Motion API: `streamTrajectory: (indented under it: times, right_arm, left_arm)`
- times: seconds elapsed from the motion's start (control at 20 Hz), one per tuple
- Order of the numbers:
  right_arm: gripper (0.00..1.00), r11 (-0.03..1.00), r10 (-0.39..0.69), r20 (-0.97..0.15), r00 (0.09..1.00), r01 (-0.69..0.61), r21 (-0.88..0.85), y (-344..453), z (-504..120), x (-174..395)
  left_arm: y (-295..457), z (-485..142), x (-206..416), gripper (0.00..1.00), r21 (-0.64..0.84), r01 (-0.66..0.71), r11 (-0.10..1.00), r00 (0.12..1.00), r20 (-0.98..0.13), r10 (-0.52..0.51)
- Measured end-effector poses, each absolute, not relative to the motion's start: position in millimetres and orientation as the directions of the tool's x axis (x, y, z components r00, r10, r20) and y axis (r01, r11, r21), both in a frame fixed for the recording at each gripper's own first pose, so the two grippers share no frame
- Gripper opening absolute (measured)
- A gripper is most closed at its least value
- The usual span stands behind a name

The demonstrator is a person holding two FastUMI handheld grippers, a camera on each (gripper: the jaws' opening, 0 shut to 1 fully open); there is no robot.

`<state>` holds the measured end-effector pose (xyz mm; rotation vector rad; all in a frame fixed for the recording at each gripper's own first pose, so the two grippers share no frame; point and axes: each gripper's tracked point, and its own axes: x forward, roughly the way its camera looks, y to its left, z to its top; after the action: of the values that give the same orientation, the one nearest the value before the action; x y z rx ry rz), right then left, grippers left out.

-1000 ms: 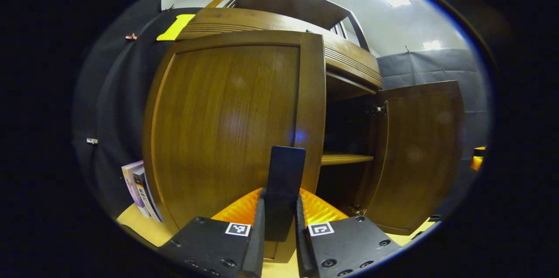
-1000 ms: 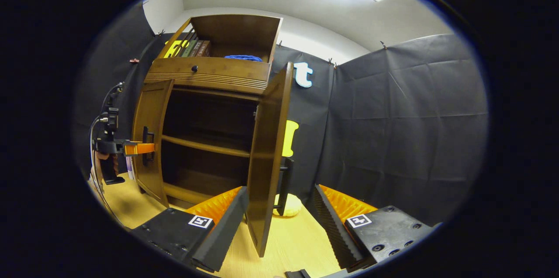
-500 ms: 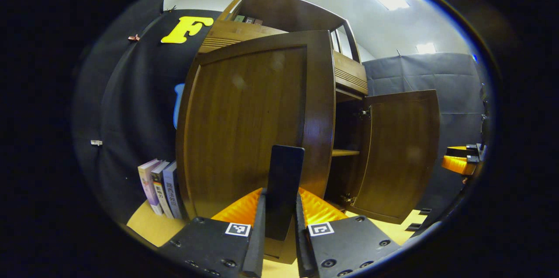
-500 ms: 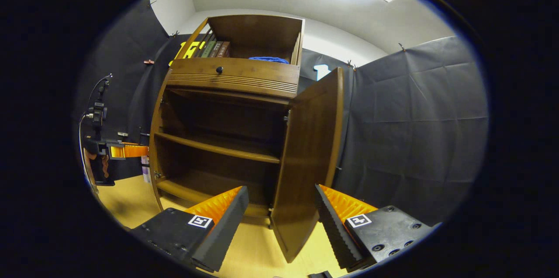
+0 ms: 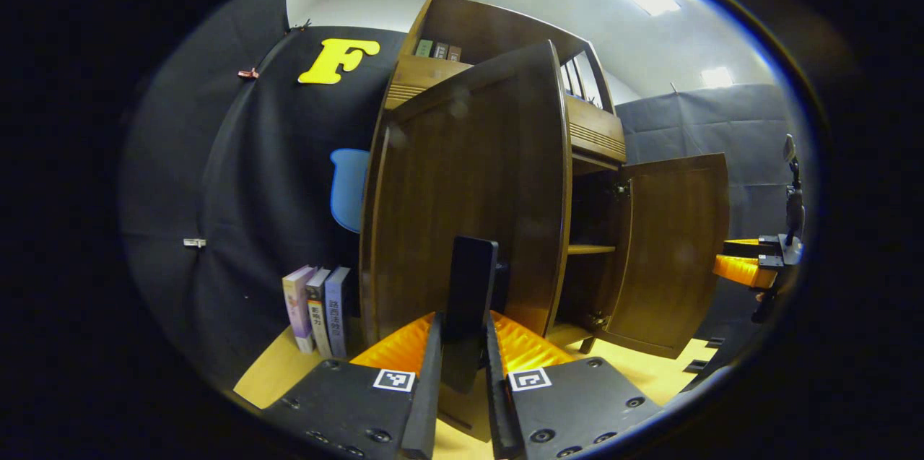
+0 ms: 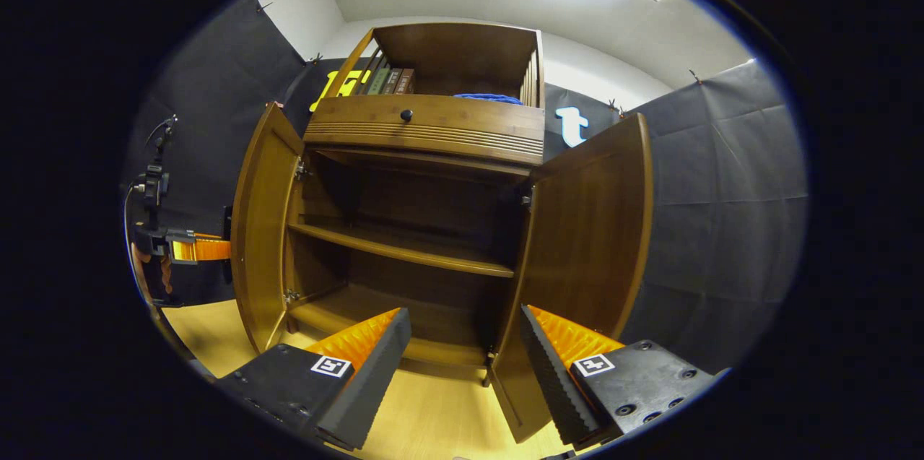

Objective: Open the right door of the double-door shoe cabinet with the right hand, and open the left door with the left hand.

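The brown wooden shoe cabinet (image 6: 426, 131) stands with both doors swung out. In the left gripper view, my left gripper (image 5: 463, 344) is shut on the dark upright handle (image 5: 471, 279) of the left door (image 5: 462, 207). The right door (image 5: 671, 250) hangs open farther off, with the other gripper (image 5: 751, 266) beyond it. In the right gripper view, my right gripper (image 6: 462, 366) is open and holds nothing. It faces the bare inner shelf (image 6: 404, 250), with the right door (image 6: 592, 243) just behind its right finger (image 6: 548, 366). The left door (image 6: 256, 229) and the left gripper (image 6: 195, 249) are at the left.
Three books (image 5: 317, 308) stand on the wooden floor (image 6: 433, 417) against the black cloth left of the cabinet. Above the doors are a drawer with a dark knob (image 6: 406, 115), a row of books (image 6: 386, 81) and a blue item (image 6: 487, 97).
The left door has swung farther open with my left gripper on its handle. The right door has opened wide, and my open right gripper now faces the cabinet's inside.
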<state>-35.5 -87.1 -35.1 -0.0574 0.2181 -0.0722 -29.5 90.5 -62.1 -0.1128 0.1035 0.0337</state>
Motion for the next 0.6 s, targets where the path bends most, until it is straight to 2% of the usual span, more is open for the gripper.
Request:
streamTrajectory:
  times: [0.45, 0.6]
  right_arm:
    - [0.96, 0.998, -0.021, -0.208, 0.978, 0.009, -0.058, -68, -39, -22]
    - [0.96, 0.999, -0.002, -0.219, 0.976, -0.009, -0.050, -64, -45, -18]
  left_arm:
    - [136, -55, -59, 0.33, -0.060, -0.197, 0.979, 0.977, -0.092, 0.191]
    - [167, -49, -82, 0.26, -0.019, -0.325, 0.945, 0.943, -0.075, 0.323]
